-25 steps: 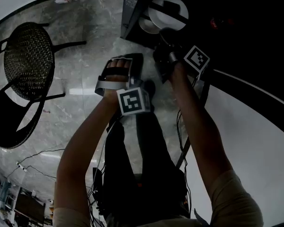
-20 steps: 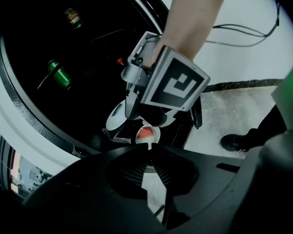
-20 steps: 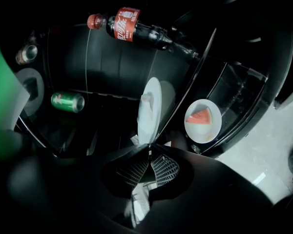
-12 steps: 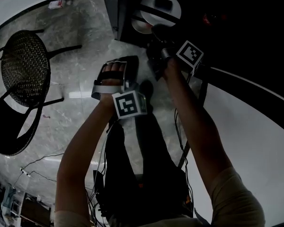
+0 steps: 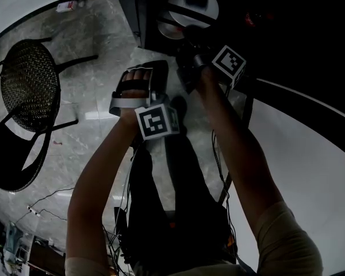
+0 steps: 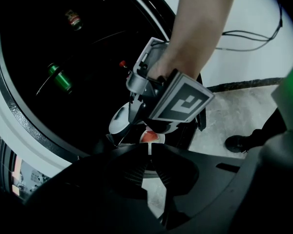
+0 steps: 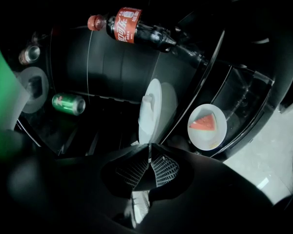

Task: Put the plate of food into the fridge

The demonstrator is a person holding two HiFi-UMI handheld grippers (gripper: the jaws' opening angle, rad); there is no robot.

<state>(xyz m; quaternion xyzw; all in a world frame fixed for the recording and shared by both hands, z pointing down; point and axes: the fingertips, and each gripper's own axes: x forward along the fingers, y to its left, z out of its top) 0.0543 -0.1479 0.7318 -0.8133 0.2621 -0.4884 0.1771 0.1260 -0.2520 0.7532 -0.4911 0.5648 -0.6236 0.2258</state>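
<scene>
R claw [image 7: 149, 153] pinches plate [image 7: 154, 106] rim inside fridge [image 7: 112, 62]: keep level, set down gently. L claw [image 6: 149, 150] closed, empty.

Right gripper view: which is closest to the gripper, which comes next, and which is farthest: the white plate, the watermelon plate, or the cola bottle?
1. White plate: edge-on, clamped in the right gripper.
2. Watermelon plate: lower right.
3. Cola bottle: top, far back.
</scene>
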